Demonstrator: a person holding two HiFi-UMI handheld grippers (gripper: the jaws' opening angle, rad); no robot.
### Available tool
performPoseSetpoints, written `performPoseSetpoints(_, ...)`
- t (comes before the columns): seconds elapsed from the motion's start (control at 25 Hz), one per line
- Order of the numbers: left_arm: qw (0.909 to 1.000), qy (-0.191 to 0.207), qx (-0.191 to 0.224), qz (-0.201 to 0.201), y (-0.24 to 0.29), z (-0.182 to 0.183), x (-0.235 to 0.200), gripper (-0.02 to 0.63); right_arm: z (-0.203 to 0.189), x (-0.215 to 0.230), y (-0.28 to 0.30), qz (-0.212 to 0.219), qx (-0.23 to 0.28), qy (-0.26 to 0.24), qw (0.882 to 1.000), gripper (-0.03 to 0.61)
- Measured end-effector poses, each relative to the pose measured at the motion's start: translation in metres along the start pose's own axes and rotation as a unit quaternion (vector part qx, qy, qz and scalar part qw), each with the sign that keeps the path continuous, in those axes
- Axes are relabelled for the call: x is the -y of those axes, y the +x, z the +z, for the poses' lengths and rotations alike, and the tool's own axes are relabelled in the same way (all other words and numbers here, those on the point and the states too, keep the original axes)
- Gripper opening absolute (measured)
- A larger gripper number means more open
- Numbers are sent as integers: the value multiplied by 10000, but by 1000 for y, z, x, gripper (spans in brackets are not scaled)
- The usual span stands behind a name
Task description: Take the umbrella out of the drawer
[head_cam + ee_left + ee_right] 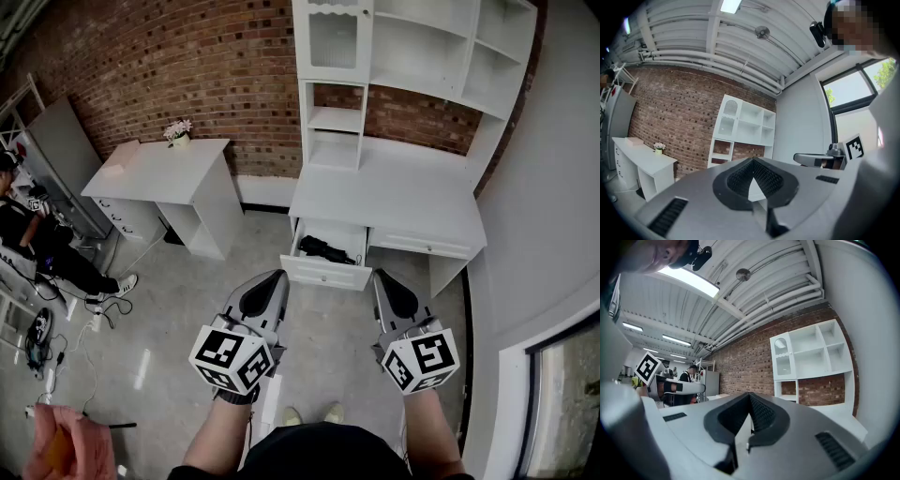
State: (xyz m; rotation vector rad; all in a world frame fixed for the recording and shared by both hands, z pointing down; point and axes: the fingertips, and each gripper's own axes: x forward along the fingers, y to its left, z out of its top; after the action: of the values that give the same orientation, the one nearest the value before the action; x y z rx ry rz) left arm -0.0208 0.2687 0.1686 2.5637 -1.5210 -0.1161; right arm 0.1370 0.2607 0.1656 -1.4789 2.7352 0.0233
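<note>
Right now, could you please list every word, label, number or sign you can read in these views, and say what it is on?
Readable words or numbers: none.
On the left gripper and the right gripper: square black-and-white markers, patterns only, no letters.
On the grey cabinet: a small red mark, too small to read.

Rough red brick wall up top, smooth matt white painted counter mid-right, shiny grey concrete floor below. Matt grey plastic left claw and right claw, both with ribbed black rubbery-looking pads.
</note>
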Motion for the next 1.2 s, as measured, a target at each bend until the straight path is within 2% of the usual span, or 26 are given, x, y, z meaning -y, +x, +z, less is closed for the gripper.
performPoseSetpoints(0.28,10000,-21,1,1,5,-8,14,6,-4,8,-11,51,15,-8,10000,3)
performPoseSetpoints(0.88,9998,-16,-61,171,18,-22,42,6,-14,29,-28,496,143,355,9980,5)
performPoseSetpoints(1.2,9996,93,-125,240,33,-24,36,6,-18,38,-15,575,181,432,9972,4)
